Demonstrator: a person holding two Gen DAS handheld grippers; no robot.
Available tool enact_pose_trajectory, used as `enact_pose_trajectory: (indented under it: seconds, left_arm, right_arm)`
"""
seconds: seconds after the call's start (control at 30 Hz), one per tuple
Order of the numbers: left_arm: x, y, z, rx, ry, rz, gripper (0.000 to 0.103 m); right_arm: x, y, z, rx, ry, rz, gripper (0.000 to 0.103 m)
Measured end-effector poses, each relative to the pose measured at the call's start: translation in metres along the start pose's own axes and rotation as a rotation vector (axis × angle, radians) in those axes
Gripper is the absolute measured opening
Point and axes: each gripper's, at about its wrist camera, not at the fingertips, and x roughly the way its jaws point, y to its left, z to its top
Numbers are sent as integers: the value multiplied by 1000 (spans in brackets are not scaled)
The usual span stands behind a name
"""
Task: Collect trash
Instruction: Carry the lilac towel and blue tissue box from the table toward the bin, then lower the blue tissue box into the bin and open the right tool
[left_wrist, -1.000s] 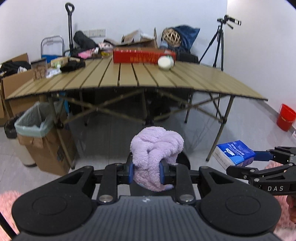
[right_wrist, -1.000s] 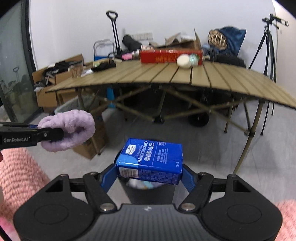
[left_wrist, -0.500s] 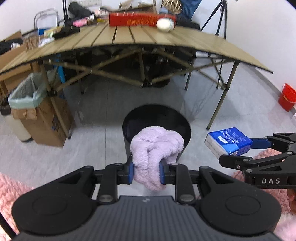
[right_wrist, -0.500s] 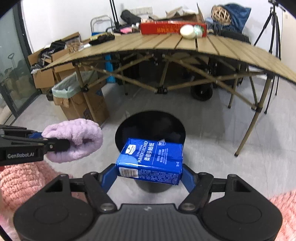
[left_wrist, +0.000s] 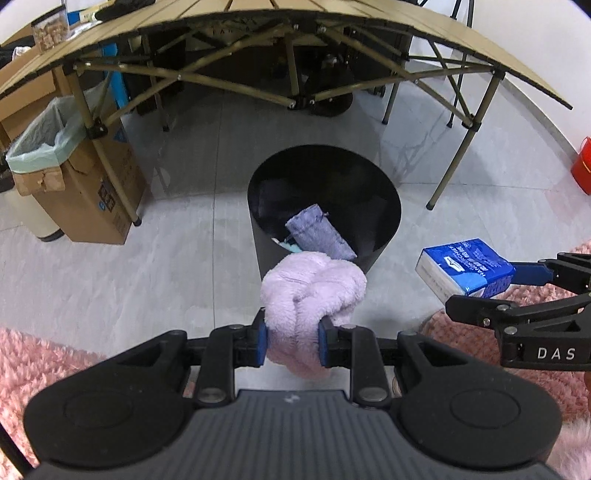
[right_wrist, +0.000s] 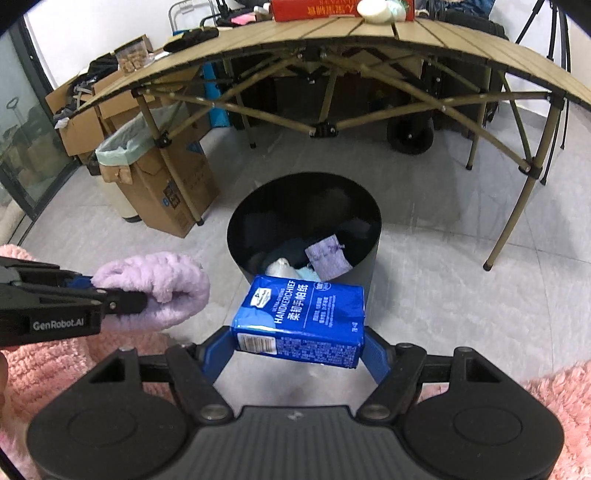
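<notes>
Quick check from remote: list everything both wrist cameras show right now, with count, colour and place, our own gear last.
fluffy cloth: one, lilac, clamped in the left gripper.
tissue pack: one, blue, clamped in the right gripper.
bin: one, black, round, on the floor ahead; inside it a small purple pouch and pale scraps.
folding table: one, tan slats, behind the bin.
red box: one, on the table's far side, a white round object in front of it.
cardboard box: one, brown, pale green liner, by the table's left leg.
bucket: one, red, far right floor.
left gripper: black, blue pads, shut.
right gripper: black, blue pads, shut.
sleeves: pink, fluffy.
</notes>
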Motion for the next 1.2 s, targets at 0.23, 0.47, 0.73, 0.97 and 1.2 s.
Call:
enact_pose_trajectory:
  seconds: [0.23,0.47,0.73,0.97,1.2]
  left_arm:
    - [9,-2,5,8,15,6,25]
    - [16,-1,13,6,15,21,25]
    - [25,1,32,-3,-7,31,26]
    - [37,3,48,-9,-3,32,26]
    - [49,6,62,-12,9,32,26]
  right_arm:
    - [10,0,2,-5,28,0,72]
    - [19,-2,11,-8,25,1,72]
    - [31,-2,27,-30,6,3,72]
    - [45,-5,42,-36,2,4,72]
    - [62,-9,58,-47,4,14,72]
